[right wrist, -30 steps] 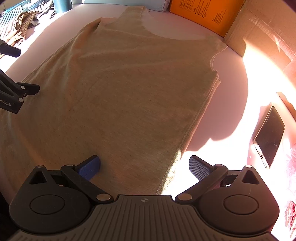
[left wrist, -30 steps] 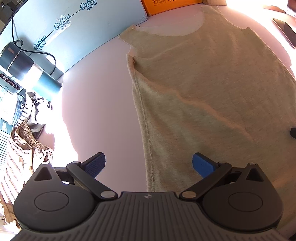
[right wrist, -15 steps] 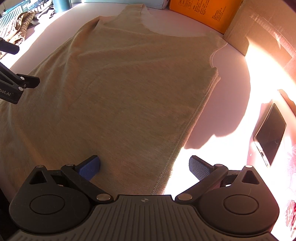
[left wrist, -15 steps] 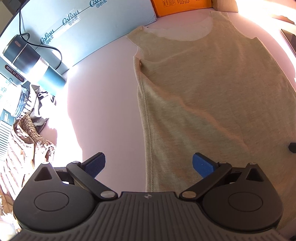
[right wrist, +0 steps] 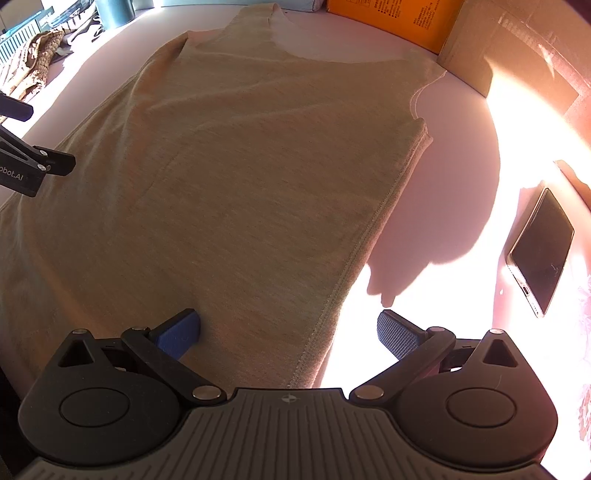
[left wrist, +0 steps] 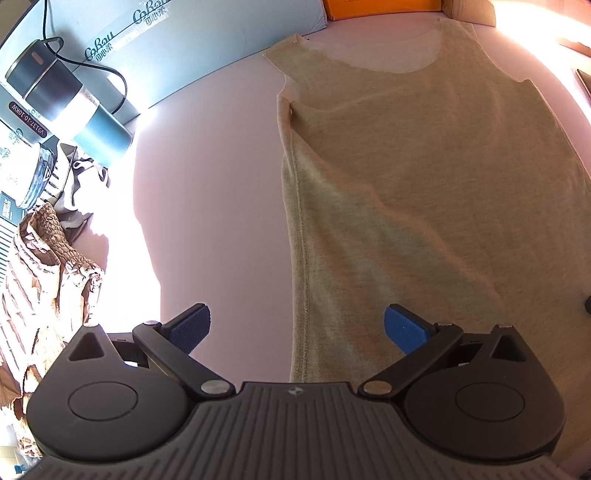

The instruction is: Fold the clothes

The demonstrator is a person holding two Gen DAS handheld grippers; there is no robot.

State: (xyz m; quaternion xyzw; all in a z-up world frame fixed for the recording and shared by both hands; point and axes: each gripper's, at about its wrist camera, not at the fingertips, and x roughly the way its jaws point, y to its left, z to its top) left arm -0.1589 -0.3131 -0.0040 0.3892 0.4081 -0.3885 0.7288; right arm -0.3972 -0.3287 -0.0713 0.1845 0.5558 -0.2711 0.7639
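Only the left wrist view shows the flask point(left wrist: 62, 96) with its black cord, lying against the pale blue box point(left wrist: 177, 48), and the heap of brown and grey clothes point(left wrist: 48, 258) at the table's left edge. Only the right wrist view shows the phone point(right wrist: 541, 253), face up in a sunlit patch, well apart from the top's right seam, and the cardboard box point(right wrist: 517, 48) beyond it. An orange box point(right wrist: 391, 18) appears in both views, behind the neckline.

No container's contents can be seen.

The top point(left wrist: 424, 177) is beige, sleeveless, with a scooped neck — spread flat on the pink table point(left wrist: 214, 192), neck away from the cameras, with a few low wrinkles across its body.

The left gripper point(left wrist: 297, 328) is spread wide, its pads either side of the top's left seam, holding nothing. The right gripper point(right wrist: 288, 332) is also wide and empty, straddling the right seam — one pad over cloth, one over bare table.
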